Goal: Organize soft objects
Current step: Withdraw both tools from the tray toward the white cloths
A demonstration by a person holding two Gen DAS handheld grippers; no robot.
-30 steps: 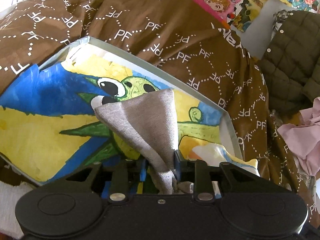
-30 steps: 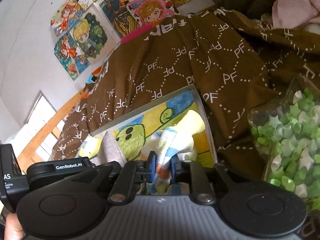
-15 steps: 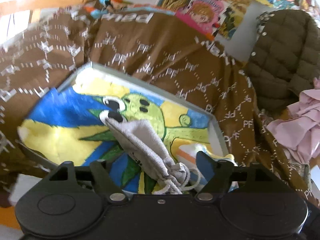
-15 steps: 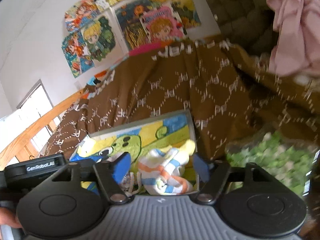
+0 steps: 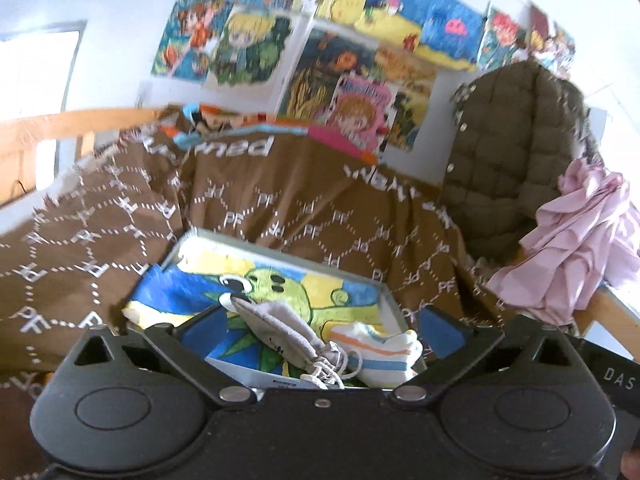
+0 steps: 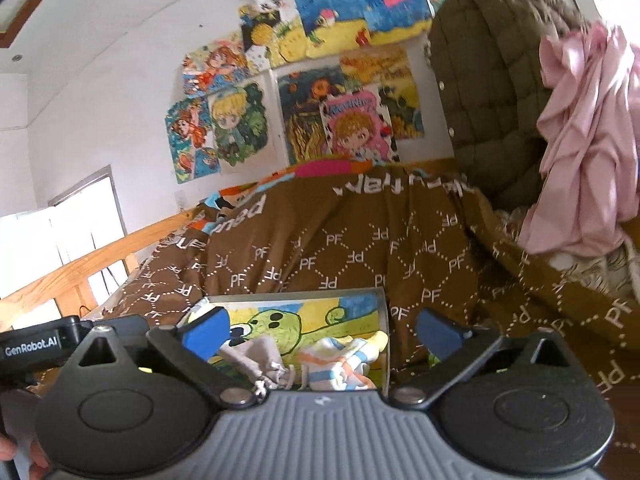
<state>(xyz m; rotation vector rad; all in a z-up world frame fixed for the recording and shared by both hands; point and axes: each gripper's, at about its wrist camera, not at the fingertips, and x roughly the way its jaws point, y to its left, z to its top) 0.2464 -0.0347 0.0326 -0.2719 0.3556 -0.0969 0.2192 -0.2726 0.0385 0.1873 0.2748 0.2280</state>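
Note:
A shallow grey box [image 5: 280, 245] lined with a green-creature painting lies on the bed. In it rest a grey drawstring pouch [image 5: 276, 330] and, to its right, a striped white, orange and blue soft cloth [image 5: 382, 354]. My left gripper [image 5: 322, 334] hovers back from the box, its jaws opening wide, nothing pressed between the blue pads. The right wrist view shows the same box [image 6: 383, 336], pouch [image 6: 256, 354] and striped cloth [image 6: 340, 362]. My right gripper [image 6: 323, 334] is likewise opening, its pads clear of both items.
A brown blanket [image 5: 280, 200] printed with PF covers the bed around the box. An olive quilted jacket [image 5: 516, 152] and a pink cloth [image 5: 580, 240] hang at the right. A wooden bed rail [image 6: 80, 268] runs along the left. Drawings cover the wall [image 6: 340, 120].
Both grippers let go: the left released the grey pouch, the right the striped cloth, which now lie in the box. Both jaws spread wide, and both hands drew back and up.

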